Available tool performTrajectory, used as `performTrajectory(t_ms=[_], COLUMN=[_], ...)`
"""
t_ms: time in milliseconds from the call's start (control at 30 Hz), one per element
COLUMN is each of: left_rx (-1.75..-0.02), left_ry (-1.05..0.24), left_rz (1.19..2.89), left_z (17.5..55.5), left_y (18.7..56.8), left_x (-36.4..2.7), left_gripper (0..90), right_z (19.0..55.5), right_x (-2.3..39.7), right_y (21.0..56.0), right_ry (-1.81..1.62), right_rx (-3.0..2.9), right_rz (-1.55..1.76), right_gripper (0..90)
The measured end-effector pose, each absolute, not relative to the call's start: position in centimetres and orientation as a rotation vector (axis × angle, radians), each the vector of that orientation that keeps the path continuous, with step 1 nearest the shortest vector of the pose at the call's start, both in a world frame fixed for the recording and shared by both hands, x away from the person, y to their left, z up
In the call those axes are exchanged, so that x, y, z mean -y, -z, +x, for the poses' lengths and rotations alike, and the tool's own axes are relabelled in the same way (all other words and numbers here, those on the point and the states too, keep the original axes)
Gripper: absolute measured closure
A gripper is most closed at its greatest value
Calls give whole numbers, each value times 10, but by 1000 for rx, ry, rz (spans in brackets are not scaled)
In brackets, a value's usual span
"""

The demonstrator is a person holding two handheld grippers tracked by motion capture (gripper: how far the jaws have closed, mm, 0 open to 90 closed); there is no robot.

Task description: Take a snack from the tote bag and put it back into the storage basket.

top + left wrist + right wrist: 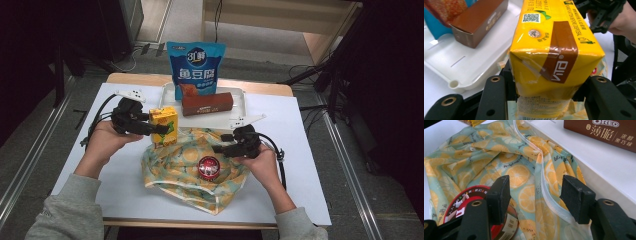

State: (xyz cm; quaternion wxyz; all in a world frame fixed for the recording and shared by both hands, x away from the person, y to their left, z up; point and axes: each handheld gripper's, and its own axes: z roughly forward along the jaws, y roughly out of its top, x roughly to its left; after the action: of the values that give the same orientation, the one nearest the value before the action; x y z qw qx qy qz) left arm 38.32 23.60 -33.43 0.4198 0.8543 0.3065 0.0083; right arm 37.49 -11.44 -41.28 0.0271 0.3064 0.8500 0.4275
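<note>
L gripper (159,129) has its jaws closed on the yellow drink carton (164,126), one black jaw on each side; carton sits upright btwn them, its foil straw hole & brown VITA band facing the gripper's camera (556,50). The carton's base is at the edge of the orange-print cloth bag (192,172); can't tell if it rests there or is lifted clear. Beyond the carton, away from the L gripper, is the white tray (240,100) w/ a brown Oreo box (207,103) lying in it & a blue snack bag (196,67) standing at the tray's far side.

R gripper (220,149) has jaws standing apart, nothing pinched: in the right gripper view the pads (499,195) hang just above the cloth bag (529,185), its white seam running btwn them. A red round tin (208,167) lies on the bag just beside the R gripper, by its left pad (469,202). Tray wall is close on that gripper's right side, Oreo box (604,132) further ahead. The two grippers are well apart, carton nearer L.
</note>
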Motion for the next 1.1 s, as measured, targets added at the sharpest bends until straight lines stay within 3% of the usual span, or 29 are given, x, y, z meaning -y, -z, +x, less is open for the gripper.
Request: performTrajectory(t_ms=[1100], left_rx=[-855], left_ry=[-102], left_rz=[2088], left_z=[434], left_y=[341], left_x=[-245], left_gripper=[536], right_z=[369], right_x=[113], right_y=[412], right_ry=[-1329], right_rx=[-2626], right_rz=[937], right_gripper=[419])
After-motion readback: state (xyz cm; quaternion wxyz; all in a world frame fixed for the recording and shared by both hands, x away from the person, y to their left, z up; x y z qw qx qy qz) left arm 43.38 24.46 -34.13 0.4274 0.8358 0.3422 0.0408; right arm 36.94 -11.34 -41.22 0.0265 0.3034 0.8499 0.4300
